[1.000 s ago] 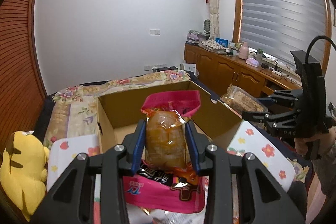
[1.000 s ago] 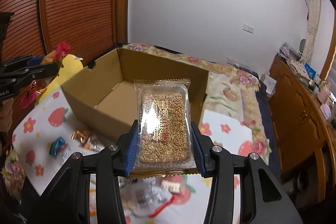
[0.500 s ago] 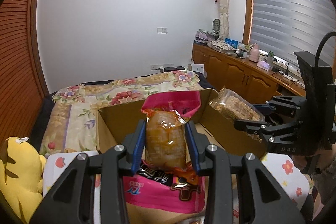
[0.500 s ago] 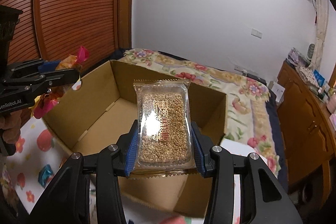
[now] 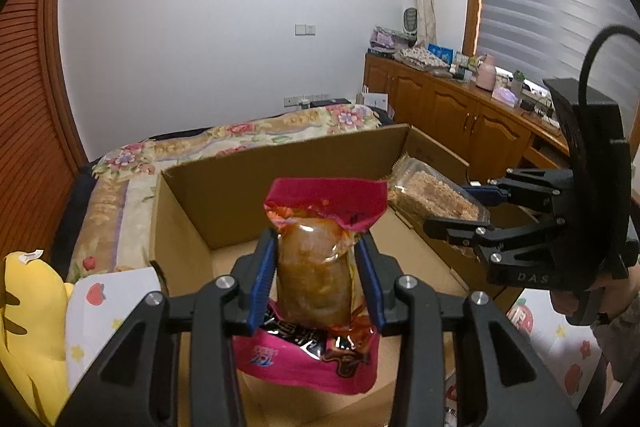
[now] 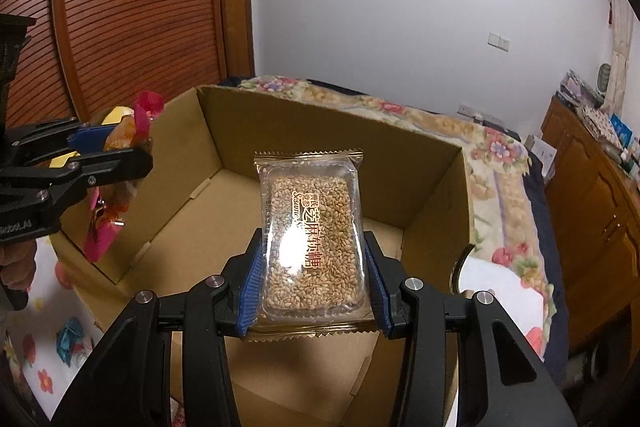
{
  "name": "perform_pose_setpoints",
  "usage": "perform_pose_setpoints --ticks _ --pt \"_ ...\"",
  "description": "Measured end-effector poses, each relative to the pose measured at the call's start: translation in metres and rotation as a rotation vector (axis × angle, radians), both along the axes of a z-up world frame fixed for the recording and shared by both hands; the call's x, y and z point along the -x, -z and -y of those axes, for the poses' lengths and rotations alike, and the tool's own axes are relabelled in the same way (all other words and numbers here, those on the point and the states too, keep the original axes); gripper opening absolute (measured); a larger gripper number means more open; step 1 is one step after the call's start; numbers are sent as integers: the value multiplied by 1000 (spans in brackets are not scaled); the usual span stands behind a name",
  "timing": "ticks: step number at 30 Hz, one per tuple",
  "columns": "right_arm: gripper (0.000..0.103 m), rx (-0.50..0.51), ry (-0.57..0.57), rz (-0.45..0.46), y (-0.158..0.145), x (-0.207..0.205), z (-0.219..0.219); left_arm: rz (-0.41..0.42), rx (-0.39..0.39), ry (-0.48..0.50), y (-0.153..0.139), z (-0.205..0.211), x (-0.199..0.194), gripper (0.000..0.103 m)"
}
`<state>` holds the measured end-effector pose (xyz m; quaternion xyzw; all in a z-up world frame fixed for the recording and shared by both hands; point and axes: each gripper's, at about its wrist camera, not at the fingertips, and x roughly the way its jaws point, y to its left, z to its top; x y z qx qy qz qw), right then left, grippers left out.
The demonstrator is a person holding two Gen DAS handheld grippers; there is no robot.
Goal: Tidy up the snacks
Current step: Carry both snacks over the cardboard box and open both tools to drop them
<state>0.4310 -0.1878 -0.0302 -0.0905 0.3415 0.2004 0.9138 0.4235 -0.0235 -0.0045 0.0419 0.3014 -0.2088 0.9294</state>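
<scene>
My left gripper (image 5: 316, 281) is shut on a pink snack packet (image 5: 320, 267) with a brown filling, held over the open cardboard box (image 5: 280, 179). My right gripper (image 6: 314, 281) is shut on a clear sesame candy packet (image 6: 314, 235), held above the box's inside (image 6: 192, 239). In the left wrist view the right gripper (image 5: 472, 211) comes in from the right with the sesame packet (image 5: 432, 195) over the box's right wall. In the right wrist view the left gripper (image 6: 108, 147) holds the pink packet (image 6: 116, 195) over the left wall.
The box stands on a cloth with fruit prints (image 5: 108, 303). A yellow plush toy (image 5: 28, 319) lies at the left. Loose sweets (image 6: 70, 337) lie on the cloth by the box. A floral bedspread (image 6: 492, 163) lies behind, wooden cabinets (image 5: 460, 115) at the right.
Both grippers have moved forward with their packets, from in front of the box to over it. The box now fills the lower part of both views.
</scene>
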Motion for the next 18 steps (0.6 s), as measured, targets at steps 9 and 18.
perform_pose_setpoints --ticks 9,18 --pt "51 8 -2 -2 3 6 -5 4 13 11 -9 1 13 58" --pt "59 -35 2 29 -20 40 0 48 -9 14 -23 -4 51 59"
